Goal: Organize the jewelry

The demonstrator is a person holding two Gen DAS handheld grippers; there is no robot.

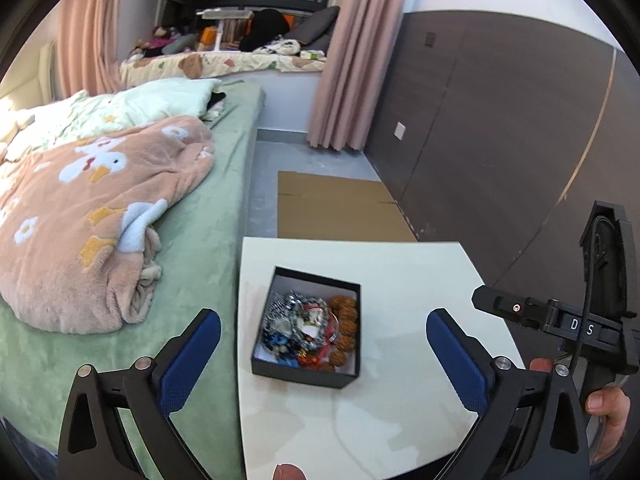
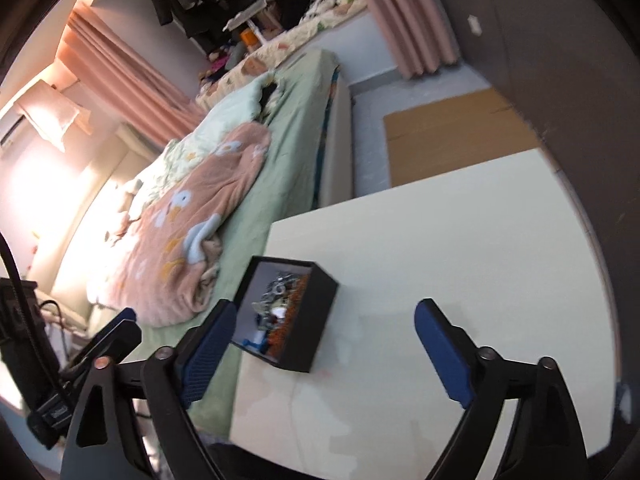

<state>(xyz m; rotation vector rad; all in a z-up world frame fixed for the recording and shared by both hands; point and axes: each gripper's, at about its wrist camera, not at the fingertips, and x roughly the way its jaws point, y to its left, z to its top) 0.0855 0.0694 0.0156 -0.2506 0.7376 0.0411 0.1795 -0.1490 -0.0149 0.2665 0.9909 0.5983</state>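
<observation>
An open black box point(image 1: 304, 376) sits on the white table point(image 1: 408, 280), near its left edge. It holds a tangle of jewelry point(image 1: 308, 330): silvery chains, blue and red pieces, and a string of brown beads point(image 1: 344, 328). My left gripper point(image 1: 322, 336) is open and empty, its blue pads spread on either side of the box, above the table. In the right wrist view the box point(image 2: 316, 312) lies left of centre with the jewelry point(image 2: 276, 308) inside. My right gripper point(image 2: 324, 324) is open and empty, held above the table. The right gripper's body also shows at the right of the left wrist view point(image 1: 600, 312).
A bed with a green sheet point(image 1: 208, 248) and a pink duck blanket point(image 1: 92, 216) lies directly left of the table. A flat cardboard sheet point(image 1: 340, 208) lies on the floor beyond the table. A dark panelled wall point(image 1: 500, 128) runs along the right.
</observation>
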